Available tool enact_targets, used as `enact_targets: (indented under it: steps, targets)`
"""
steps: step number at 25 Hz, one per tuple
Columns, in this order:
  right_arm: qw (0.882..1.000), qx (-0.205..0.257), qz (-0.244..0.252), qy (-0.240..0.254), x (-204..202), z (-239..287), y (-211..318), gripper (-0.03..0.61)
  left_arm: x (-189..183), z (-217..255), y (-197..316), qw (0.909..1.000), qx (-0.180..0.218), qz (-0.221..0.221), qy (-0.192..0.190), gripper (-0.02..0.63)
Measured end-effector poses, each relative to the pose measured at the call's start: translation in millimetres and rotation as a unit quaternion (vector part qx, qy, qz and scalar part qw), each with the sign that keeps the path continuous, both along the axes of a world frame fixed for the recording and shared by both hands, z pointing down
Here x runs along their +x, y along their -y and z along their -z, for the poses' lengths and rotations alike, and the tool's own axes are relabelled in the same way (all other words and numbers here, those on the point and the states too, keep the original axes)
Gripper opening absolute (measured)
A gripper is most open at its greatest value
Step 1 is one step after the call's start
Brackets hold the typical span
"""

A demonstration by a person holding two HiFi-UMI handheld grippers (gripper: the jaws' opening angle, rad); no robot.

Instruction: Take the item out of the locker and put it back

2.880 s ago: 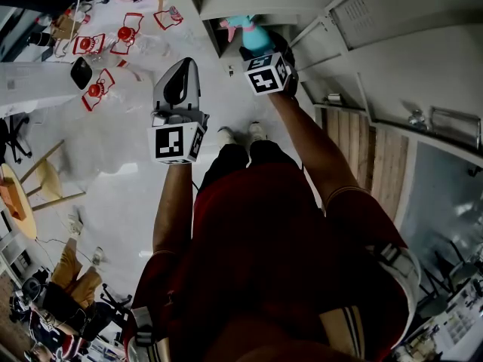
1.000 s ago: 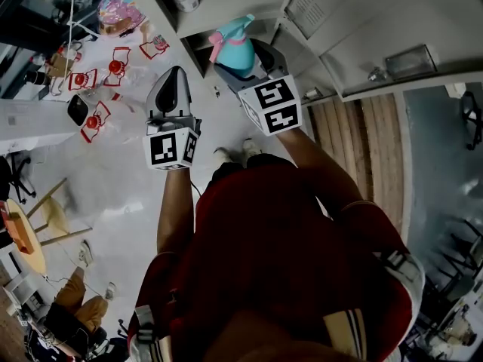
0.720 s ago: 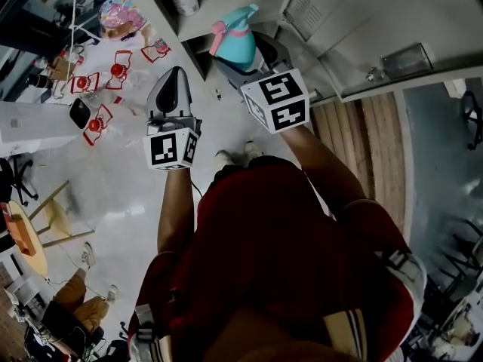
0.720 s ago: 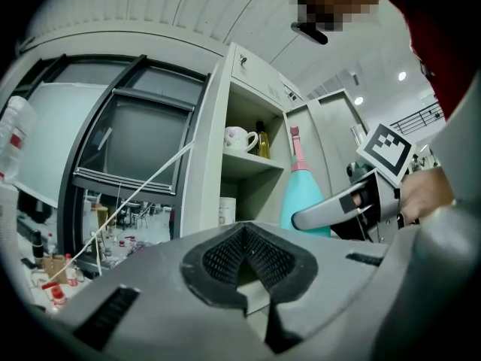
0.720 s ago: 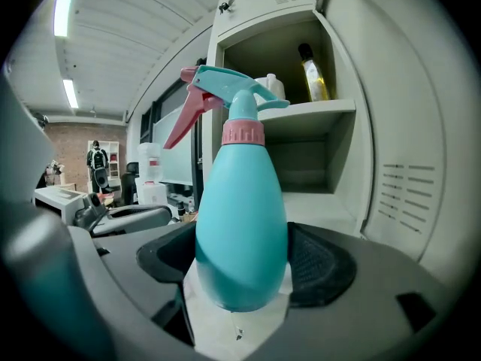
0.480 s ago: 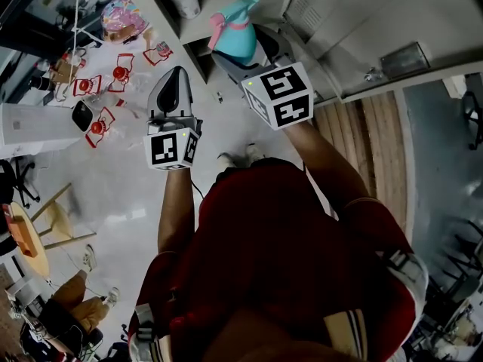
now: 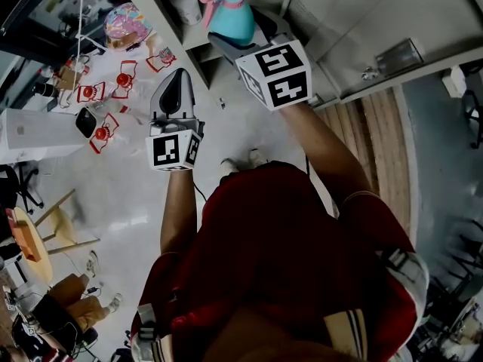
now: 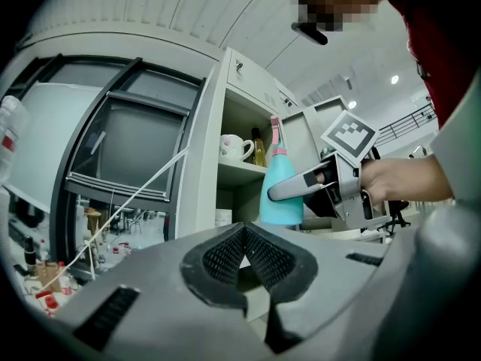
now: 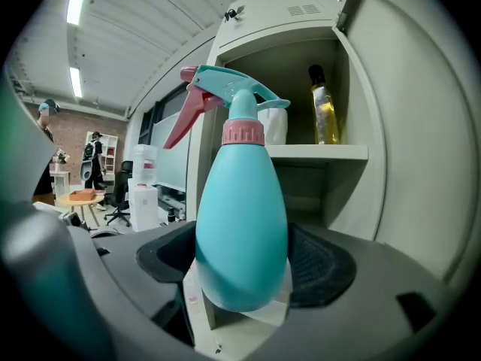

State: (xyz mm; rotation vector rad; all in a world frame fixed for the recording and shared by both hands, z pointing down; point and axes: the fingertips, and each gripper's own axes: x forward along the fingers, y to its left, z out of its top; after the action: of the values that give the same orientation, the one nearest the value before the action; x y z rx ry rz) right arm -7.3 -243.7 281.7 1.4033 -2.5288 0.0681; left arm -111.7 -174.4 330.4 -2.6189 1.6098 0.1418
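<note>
A teal spray bottle (image 7: pixel 229 13) with a pink trigger and collar stands upright in my right gripper (image 7: pixel 240 42), whose jaws are shut on its lower body (image 9: pixel 240 232). It hangs in front of the open grey locker (image 9: pixel 353 126), level with the shelf (image 9: pixel 319 153) that carries a yellow oil bottle (image 9: pixel 322 107) and a white mug (image 9: pixel 276 126). My left gripper (image 7: pixel 175 96) is held lower and to the left, jaws shut with nothing between them (image 8: pixel 242 258). From the left gripper view the bottle (image 8: pixel 282 194) and the right gripper (image 8: pixel 301 188) are at the locker's opening.
The locker's open door (image 7: pixel 355 21) stands at the right, with wooden boards (image 7: pixel 377 149) below it. On the floor to the left lie red-and-white items (image 7: pixel 98 96) and a white box (image 7: pixel 38 134). A seated person's legs (image 7: pixel 68 292) show at the lower left.
My right gripper has lifted the spray bottle up from the locker's lower part toward the upper shelf. The left gripper has stayed where it was.
</note>
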Motion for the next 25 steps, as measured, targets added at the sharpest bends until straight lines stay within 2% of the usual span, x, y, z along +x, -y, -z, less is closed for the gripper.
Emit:
enact_targets:
  steps: [12, 25]
  targets:
    - [0.998, -0.013, -0.020, -0.059, -3.9, -1.8, 34.9, 0.371, -7.2, 10.1, 1.9, 0.9999, 0.009, -0.004, -0.008, 0.006]
    - [0.991, -0.059, -0.042, -0.116, -3.0, -16.3, 54.8, 0.371, -16.7, 12.1, 6.5, 0.9997, 0.014, -0.011, -0.017, 0.006]
